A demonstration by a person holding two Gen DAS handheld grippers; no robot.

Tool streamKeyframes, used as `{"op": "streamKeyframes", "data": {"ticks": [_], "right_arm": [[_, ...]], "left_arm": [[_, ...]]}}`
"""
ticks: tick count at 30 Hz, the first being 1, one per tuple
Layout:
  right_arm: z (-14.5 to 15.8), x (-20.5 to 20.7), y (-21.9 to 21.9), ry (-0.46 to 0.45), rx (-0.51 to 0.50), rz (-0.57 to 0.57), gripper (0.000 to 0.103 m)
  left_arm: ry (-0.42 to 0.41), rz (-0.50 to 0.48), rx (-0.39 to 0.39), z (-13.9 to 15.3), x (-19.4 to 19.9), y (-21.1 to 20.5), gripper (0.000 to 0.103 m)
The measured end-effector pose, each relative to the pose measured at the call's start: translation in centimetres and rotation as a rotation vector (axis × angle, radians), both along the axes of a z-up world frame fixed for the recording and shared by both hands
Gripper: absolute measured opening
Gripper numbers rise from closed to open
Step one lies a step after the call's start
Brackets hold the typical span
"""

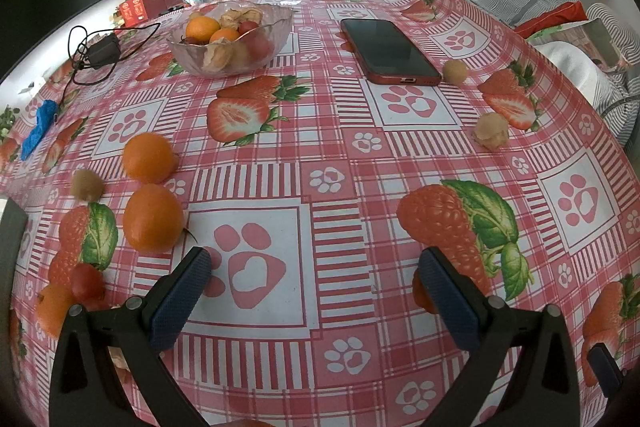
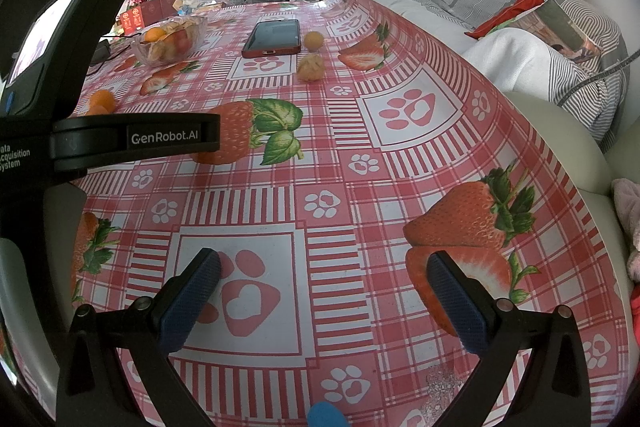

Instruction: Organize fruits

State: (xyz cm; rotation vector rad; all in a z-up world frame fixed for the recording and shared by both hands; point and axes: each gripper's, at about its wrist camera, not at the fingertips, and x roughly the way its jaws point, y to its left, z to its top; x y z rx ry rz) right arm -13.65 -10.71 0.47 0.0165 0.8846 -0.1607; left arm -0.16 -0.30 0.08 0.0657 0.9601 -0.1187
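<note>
Hovering with both the left gripper (image 1: pixel 316 291) and right gripper (image 2: pixel 324 291) spread, empty; nearest orange (image 1: pixel 152 217) just left of left gripper: centre jaws, carry to bowl (image 1: pixel 230 39)

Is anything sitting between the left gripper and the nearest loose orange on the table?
Nothing visible: the open left gripper has only bare tablecloth up to the round orange just beyond its left finger.

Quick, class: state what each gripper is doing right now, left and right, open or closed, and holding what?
Left gripper: open, holding nothing, above the tablecloth.
Right gripper: open, holding nothing, above the tablecloth.
</note>
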Motion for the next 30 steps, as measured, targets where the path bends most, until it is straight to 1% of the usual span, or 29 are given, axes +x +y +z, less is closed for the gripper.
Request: {"op": "streamKeyframes", "data": {"ticks": [25,26,29,30], "right_arm": [[0.02,0.00,-0.02,0.000,0.000,0.000,0.103],[0.02,0.00,-0.02,0.000,0.000,0.000,0.103],[0.02,0.00,-0.02,0.000,0.000,0.000,0.103],[0.03,0.01,-0.02,0.000,0.000,0.000,0.103]], "left_arm": [[0.002,0.000,0.001,0.00,0.02,0.02,0.103],[0.005,-0.006,0.005,-0.02,0.04,0.11,0.103],[0.049,-0.063,0.015,0.20,-0.09,0.29,0.103],[0.048,-0.069,0.001,0.56,-0.39,0.53,0.103]]}}
